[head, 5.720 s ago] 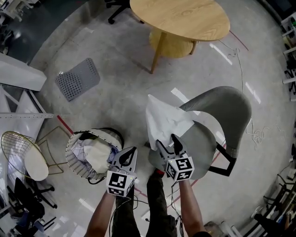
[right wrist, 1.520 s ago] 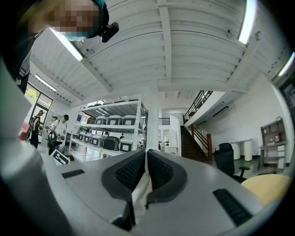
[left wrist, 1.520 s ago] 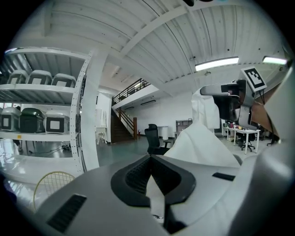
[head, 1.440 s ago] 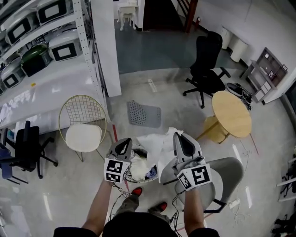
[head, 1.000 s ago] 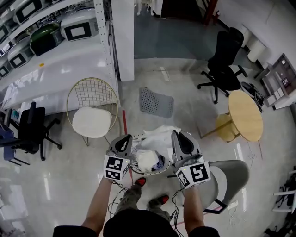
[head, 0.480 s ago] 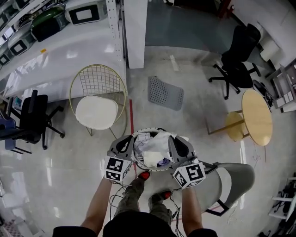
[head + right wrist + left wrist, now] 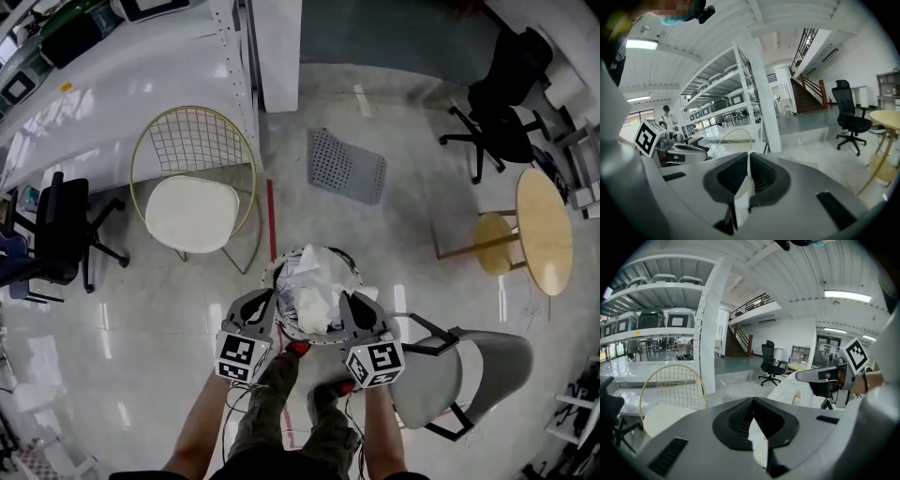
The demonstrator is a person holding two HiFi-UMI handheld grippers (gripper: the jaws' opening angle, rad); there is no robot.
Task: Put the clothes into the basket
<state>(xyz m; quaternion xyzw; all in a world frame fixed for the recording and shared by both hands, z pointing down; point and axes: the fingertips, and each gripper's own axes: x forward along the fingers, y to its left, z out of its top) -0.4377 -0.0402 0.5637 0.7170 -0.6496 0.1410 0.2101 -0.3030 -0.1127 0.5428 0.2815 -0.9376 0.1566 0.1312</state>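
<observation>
Head view: left tongs and right tongs each pinch an edge of the probably light, floppy cloth bunched between them over the basket.

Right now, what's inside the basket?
A bunched white cloth fills the basket. The left claw and right claw are each shut on an edge of it. Whatever lies under the cloth, and the basket's bottom, is covered.

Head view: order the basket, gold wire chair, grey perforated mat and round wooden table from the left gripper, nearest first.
1. basket, beside the left gripper
2. gold wire chair, upper left
3. grey perforated mat, top centre
4. round wooden table, far right
</observation>
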